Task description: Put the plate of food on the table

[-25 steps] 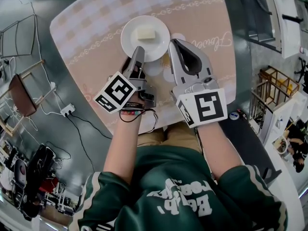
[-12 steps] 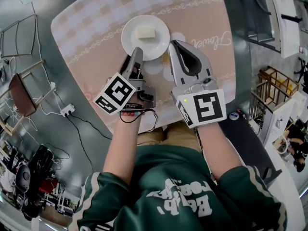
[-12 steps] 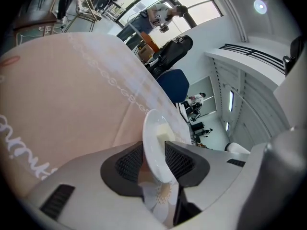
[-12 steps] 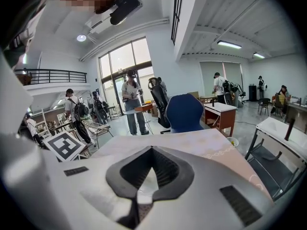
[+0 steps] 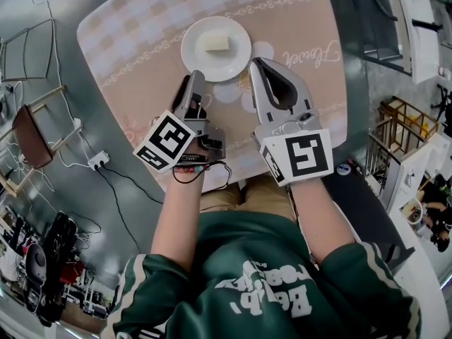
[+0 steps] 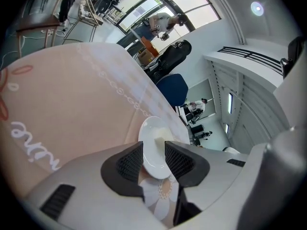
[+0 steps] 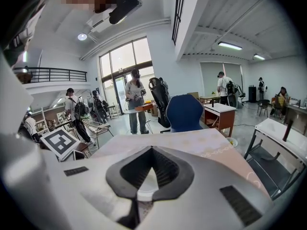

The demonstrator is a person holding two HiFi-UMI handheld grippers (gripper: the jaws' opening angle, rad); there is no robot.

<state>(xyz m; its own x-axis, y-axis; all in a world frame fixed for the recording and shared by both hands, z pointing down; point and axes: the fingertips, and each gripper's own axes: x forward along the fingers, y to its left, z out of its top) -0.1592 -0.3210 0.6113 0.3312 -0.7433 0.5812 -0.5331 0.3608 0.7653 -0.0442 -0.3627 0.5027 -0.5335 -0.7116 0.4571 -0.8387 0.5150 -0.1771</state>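
Observation:
A white plate [image 5: 215, 48] with a pale block of food [image 5: 216, 43] rests on the pink table [image 5: 141, 41]. My left gripper [image 5: 192, 78] sits at the plate's near-left rim. Its jaws have just been opening and now stand apart. In the left gripper view the plate [image 6: 154, 150] shows between the dark pads [image 6: 130, 163], which do not press on it. My right gripper [image 5: 258, 63] lies just right of the plate with its fingertips meeting and nothing held. In the right gripper view its tips [image 7: 151, 148] are shut, with a bit of white plate [image 7: 144, 186] behind them.
A wooden chair [image 5: 32, 136] and a power strip with cables [image 5: 99, 161] are on the floor at the left. A wooden rack [image 5: 402, 133] stands at the right. Beyond the table are a blue chair [image 7: 184, 114] and several people.
The left gripper's jaws have opened off the plate's rim and it has drawn back a little toward me and leftward. The plate stays on the table. The right gripper has kept still.

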